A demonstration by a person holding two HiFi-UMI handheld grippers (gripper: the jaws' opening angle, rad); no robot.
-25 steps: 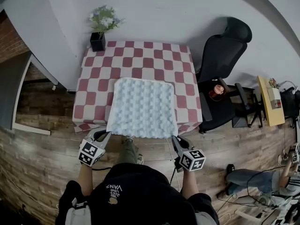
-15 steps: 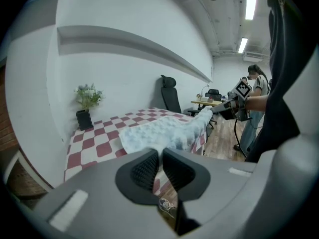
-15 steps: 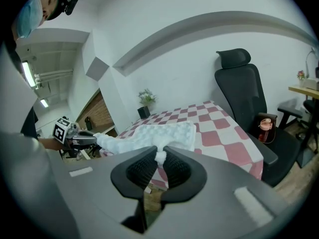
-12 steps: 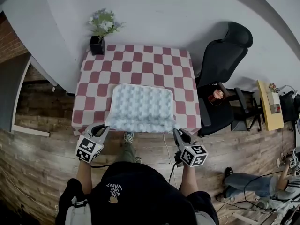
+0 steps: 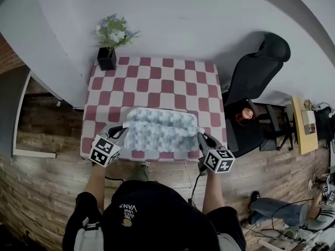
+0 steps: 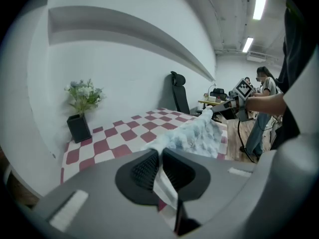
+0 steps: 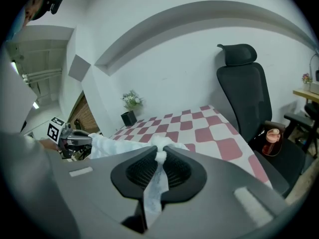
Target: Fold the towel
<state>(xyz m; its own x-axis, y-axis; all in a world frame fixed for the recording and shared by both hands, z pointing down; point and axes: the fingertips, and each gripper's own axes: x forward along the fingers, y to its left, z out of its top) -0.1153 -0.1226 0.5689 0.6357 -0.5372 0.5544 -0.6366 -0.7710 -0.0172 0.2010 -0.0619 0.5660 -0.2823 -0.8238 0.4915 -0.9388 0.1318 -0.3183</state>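
The jaws of our left gripper (image 6: 160, 154) are pinched almost closed on one near corner of the towel (image 5: 161, 129), a thin tongue of cloth trailing down between the ribbed black pads. Across the span, the jaws of our right gripper (image 7: 159, 156) are just as tight on the other near corner, with a tuft of pile bulging above the pads. The towel hangs between the two, its near edge lifted over the near half of the bench (image 5: 157, 82) while its far part lies on the checked cloth.

The fold, as we judge it, is about half made. To finish it well we should carry both corners level and at the same pace toward the far edge of the towel. The lifted edge must stay taut enough not to sag in the middle. We should lay corner on corner before either grip lets go.

The towel is pale blue-white with a soft, bubbled, waffle-like pile; it looks limp and will likely slump if slackened. The bench wears a smooth red-and-white checked cover. At its far left corner stands a square black pot (image 5: 107, 59) of pale flowers.
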